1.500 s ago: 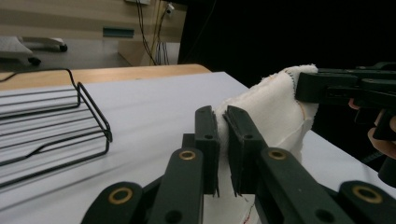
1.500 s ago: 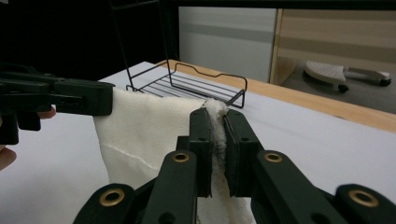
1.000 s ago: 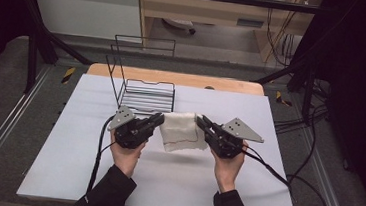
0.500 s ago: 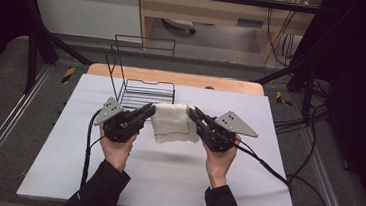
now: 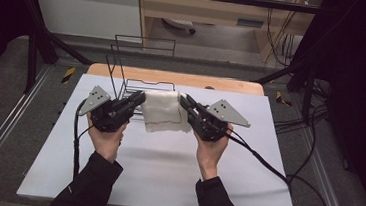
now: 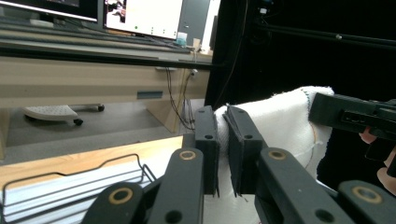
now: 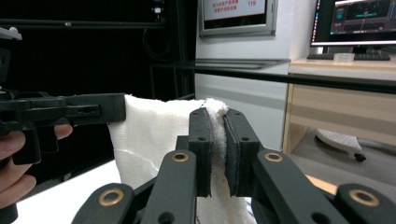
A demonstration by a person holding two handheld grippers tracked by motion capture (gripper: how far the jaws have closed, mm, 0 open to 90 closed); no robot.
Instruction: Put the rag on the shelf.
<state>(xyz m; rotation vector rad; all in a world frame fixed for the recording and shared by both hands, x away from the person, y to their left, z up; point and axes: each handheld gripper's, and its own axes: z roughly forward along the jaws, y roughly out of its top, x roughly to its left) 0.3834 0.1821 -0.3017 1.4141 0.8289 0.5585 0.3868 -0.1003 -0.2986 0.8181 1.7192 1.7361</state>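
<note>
Left claw [image 5: 138, 99] clamped on the left top corner of the white cloth [image 5: 166, 110], right claw [image 5: 186, 102] clamped on the right top corner. Cloth is stretched between them, hanging above the white table [image 5: 165, 171], with a thin red stitched line visible near its lower edge in the high view. In the left claw view my jaws pinch the cloth [image 6: 285, 126] edge tight, and the right claw [image 6: 322, 107] grips the far corner. In the right claw view the jaws are pressed together on a fold of cloth [image 7: 154, 135], with the left claw [image 7: 119, 108] on the opposite corner and my left hand [image 7: 18, 163] behind it. Directly behind the cloth sits a black wire rack [image 5: 142, 62], at the table's far edge; its low front lip shows in the left claw view [image 6: 74, 179], just beyond and to the left of my jaws. A wooden board [image 5: 173, 78] runs under the rack along the far edge. Black cables [image 5: 266, 165] trail off the right claw across the table to the floor. Beyond the table, a wooden desk [image 6: 84, 84] with monitors [image 6: 144, 16] on top.
</note>
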